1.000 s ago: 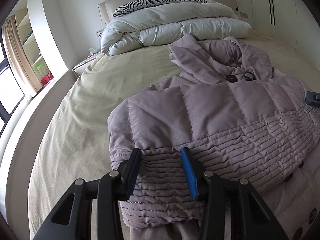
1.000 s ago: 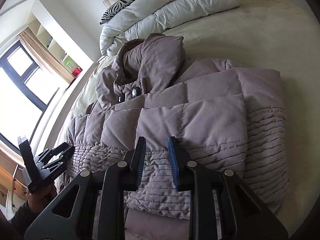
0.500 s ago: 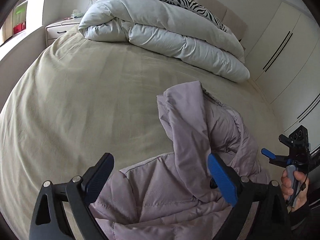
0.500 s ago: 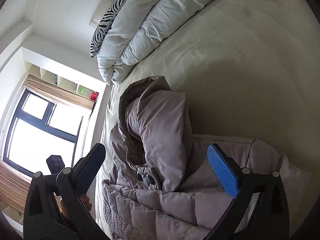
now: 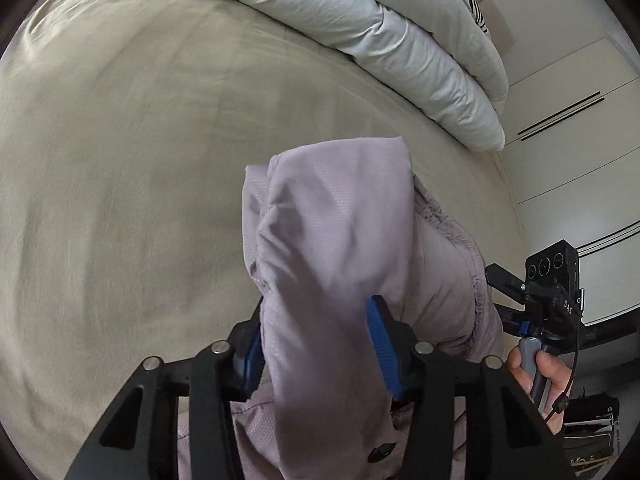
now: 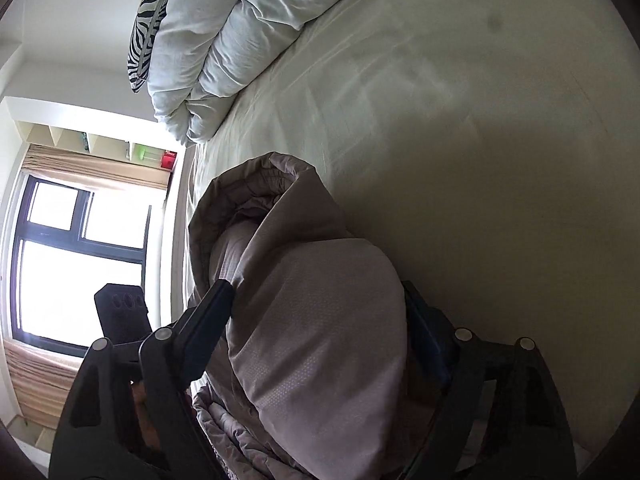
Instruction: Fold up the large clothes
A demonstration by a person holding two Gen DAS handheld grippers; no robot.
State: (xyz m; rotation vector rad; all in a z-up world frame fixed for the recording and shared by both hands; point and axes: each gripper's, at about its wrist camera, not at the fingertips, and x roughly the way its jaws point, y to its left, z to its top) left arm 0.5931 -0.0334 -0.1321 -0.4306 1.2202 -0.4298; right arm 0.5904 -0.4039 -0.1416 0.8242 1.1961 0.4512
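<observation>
- On the bed point(image 5: 120, 128), near its foot: mauve padded jacket point(image 5: 336, 216), hood end raised between both tools.
- Left hand-held gripper point(image 5: 316, 344) closing around hood fabric; right hand-held gripper point(image 6: 320, 340) likewise closing, fabric between jaws.
- Risk, as judged: slippery bulk escaping a shallow pinch, fold springing back.
- Left view only: opposite hand point(image 5: 548, 368), wardrobe doors. Right view only: window point(image 6: 80, 260).
</observation>
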